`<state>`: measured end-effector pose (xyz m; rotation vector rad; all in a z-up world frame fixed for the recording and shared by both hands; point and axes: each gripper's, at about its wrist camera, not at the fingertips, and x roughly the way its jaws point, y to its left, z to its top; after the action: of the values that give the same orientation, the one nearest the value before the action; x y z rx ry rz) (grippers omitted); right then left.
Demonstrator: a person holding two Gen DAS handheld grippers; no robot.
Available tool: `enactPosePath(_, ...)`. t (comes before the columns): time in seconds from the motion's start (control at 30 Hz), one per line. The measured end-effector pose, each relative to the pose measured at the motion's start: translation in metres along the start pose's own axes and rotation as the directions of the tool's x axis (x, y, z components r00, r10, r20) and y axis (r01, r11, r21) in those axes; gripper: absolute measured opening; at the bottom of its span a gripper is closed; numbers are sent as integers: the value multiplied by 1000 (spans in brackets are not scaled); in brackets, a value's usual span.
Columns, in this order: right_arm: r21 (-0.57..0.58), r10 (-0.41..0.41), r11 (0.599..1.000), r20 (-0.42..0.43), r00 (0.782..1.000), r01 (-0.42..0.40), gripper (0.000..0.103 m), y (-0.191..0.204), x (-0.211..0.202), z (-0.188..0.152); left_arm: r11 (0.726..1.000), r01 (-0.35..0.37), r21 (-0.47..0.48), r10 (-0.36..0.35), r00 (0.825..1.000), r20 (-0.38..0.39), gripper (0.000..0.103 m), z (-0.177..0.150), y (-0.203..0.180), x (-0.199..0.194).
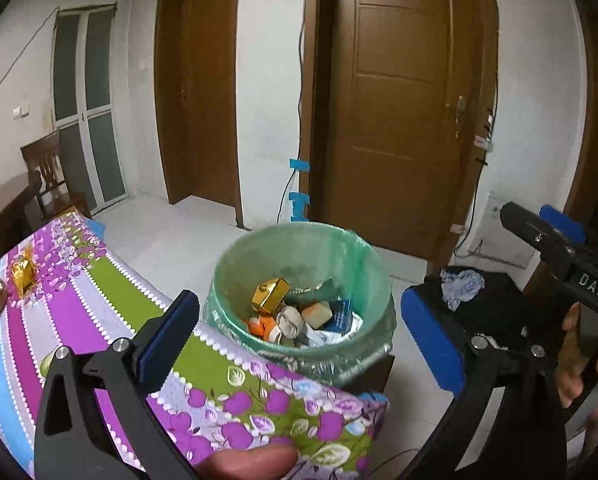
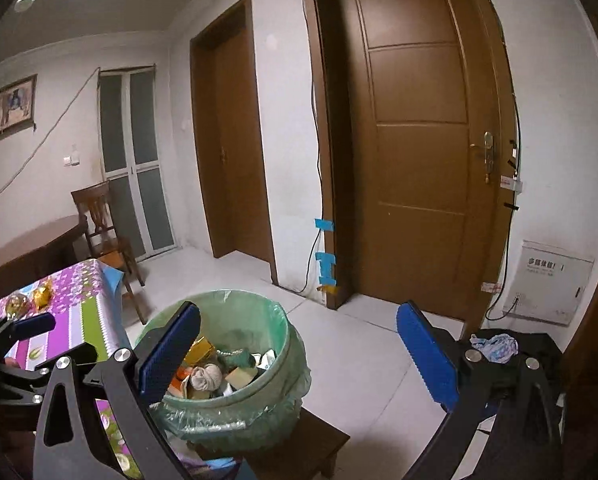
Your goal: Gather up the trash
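Both claws (image 1: 299, 332) (image 2: 299, 356) wide apart, empty

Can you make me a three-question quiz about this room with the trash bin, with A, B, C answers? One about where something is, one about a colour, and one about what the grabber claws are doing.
1. Where does the trash bin stand?
A. on top of the flowery tablecloth
B. on a low wooden stool beside the table
C. inside a doorway

2. What colour is the bag lining the bin?
A. green
B. red
C. black

3. How are the left gripper and right gripper?
A. both shut on trash
B. one open, one shut
C. both open and empty

Answers:
1 B: the right wrist view shows the bin on a brown stool next to the table.
2 A: the thin plastic over the rim is pale green.
3 C: the blue pads stand wide apart in each view, with nothing between them.
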<state>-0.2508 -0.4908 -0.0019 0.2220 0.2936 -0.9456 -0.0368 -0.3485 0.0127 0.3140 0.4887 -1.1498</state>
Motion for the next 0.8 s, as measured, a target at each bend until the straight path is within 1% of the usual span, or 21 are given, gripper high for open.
enactPosePath(0.17, -75, -54, 996, 40, 998, 57, 98, 6, -20, -10, 1000, 0, 6, 0, 1000, 8, 97, -9, -5, -7)
enactPosePath(0.27, -92, -32, 995, 22, 999, 33, 98, 10, -28, -18, 999, -28, 31, 27, 999, 19, 97, -13, -10, -10)
enactPosePath(0.37, -121, 45, 991, -29, 999, -48, 98, 21, -26, -25, 997, -57, 48, 56, 998, 34, 97, -16, -13, -14)
enactPosePath(0.43, -132, 68, 989, -46, 997, -74, 98, 27, -22, -29, 996, -79, 49, 78, 996, 35, 97, -18, -11, -15)
enactPosePath(0.5, -137, 92, 985, -68, 993, -100, 98, 30, -20, -33, 996, -76, 42, 75, 997, 27, 97, -20, -7, -16)
enactPosePath(0.6, -159, 91, 982, -80, 993, -103, 98, 35, -16, -37, 994, -94, 46, 93, 995, 29, 97, -22, -6, -17)
enactPosePath(0.67, -178, 76, 980, -83, 994, -90, 98, 37, -15, -40, 988, -133, 73, 130, 990, 46, 97, -21, -5, -18)
enactPosePath(0.8, -164, 78, 982, -84, 993, -91, 98, 31, -11, -38, 985, -158, 73, 155, 987, 48, 97, -20, 3, -19)
